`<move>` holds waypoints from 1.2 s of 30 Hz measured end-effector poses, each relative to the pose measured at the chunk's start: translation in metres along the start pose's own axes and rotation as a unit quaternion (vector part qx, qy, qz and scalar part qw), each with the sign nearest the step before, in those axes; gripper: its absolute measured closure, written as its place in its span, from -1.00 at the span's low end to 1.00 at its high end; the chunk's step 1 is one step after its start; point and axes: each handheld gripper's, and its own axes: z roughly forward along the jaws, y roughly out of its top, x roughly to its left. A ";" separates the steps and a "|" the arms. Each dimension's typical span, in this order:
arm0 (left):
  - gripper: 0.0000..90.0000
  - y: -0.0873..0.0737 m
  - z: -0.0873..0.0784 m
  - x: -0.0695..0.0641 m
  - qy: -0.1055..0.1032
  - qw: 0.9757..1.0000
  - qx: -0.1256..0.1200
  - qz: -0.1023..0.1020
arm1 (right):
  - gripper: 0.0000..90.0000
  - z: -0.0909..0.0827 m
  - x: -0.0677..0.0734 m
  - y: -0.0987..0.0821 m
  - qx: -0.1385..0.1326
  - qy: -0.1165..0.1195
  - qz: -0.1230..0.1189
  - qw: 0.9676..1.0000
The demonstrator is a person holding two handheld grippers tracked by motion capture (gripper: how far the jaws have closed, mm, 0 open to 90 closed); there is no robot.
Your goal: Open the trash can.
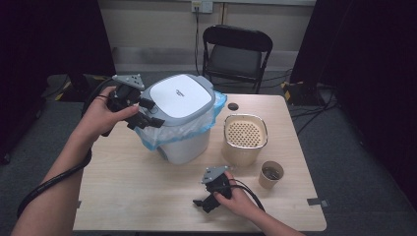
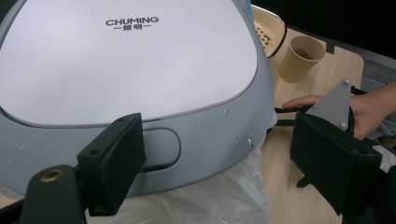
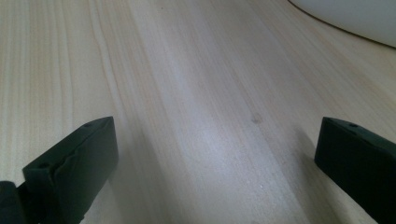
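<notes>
Stood at the table's (image 1: 147, 196) centre, toward twelve o'clock: a white lidded bin (image 1: 183, 118), lined with a blue-edged plastic bag (image 1: 162, 137), grey lid (image 2: 140, 70) shut, a recessed latch button (image 2: 161, 149) on the lid's front rim; printed across the lid, "CHUMING".

Held up at the bin's nine o'clock side: the left gripper (image 1: 147, 115), jaws spread wide and empty, one pad just before the latch button, the other clear of the lid's edge; no contact plainly made, though too close to be sure.

Rested low at six o'clock on bare wood: the right gripper (image 1: 209, 196), jaws likewise wide, nothing between them but tabletop; well apart from the bin.

At three o'clock of the bin: a cream perforated basket (image 1: 245, 137); beyond it, toward four o'clock, a paper cup (image 1: 271, 174).

Judged: lid to be opened next; latch straight ahead of the left jaws, its long axis running along the rim, so far nearer the left hand (image 1: 101, 115) than the right.
</notes>
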 end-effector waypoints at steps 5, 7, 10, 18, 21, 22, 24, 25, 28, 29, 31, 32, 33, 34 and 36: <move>-0.63 -0.001 0.000 0.001 -0.004 1.000 -0.006 -0.008 | -1.00 0.000 0.000 0.000 0.000 0.000 0.000 1.000; -0.63 -0.002 0.000 0.002 -0.006 1.000 -0.006 -0.008 | -1.00 0.000 0.000 0.000 0.001 0.000 0.000 1.000; -0.63 -0.002 0.001 0.001 -0.004 1.000 -0.004 -0.006 | -1.00 0.000 0.000 0.000 0.000 0.000 0.000 1.000; -0.50 -0.004 -0.005 -0.006 0.010 1.000 0.021 0.014 | -1.00 0.000 0.000 0.000 0.001 0.000 0.000 1.000; -0.57 -0.008 -0.006 -0.012 0.006 1.000 0.018 0.023 | -1.00 0.000 -0.001 0.000 -0.002 0.000 -0.004 1.000; -0.58 -0.010 -0.007 -0.013 0.000 1.000 0.009 0.023 | -1.00 0.000 -0.001 0.000 -0.002 0.000 -0.004 1.000; -0.60 -0.016 -0.009 -0.017 -0.005 1.000 -0.001 0.022 | -1.00 0.000 0.000 0.000 -0.001 -0.002 -0.002 1.000; -0.60 -0.019 -0.009 -0.018 -0.006 1.000 -0.003 0.024 | -1.00 0.000 0.000 0.000 -0.001 -0.001 -0.001 1.000; -0.63 -0.029 -0.011 -0.021 -0.003 1.000 -0.010 0.020 | -1.00 0.000 0.000 0.000 -0.002 -0.002 -0.003 1.000; -0.63 -0.033 -0.011 -0.022 -0.007 1.000 -0.013 0.018 | -1.00 0.000 0.000 0.000 -0.001 -0.002 -0.003 1.000; -0.63 -0.040 -0.010 -0.025 -0.011 1.000 -0.019 0.018 | -1.00 0.000 0.000 0.000 -0.001 -0.001 -0.002 1.000; -0.63 -0.044 -0.010 -0.027 -0.013 1.000 -0.020 0.016 | -1.00 0.000 0.000 0.000 -0.002 -0.002 -0.002 1.000; -0.63 -0.048 -0.008 -0.028 -0.016 0.999 -0.023 0.015 | -1.00 0.000 0.000 0.000 0.000 -0.001 -0.002 1.000; -0.63 -0.054 -0.006 -0.030 -0.017 1.000 -0.021 0.015 | -1.00 0.000 0.000 0.000 -0.001 -0.002 -0.002 1.000; -0.63 -0.059 -0.004 -0.032 -0.018 0.999 -0.022 0.015 | -1.00 0.000 0.000 0.000 -0.002 -0.003 -0.002 1.000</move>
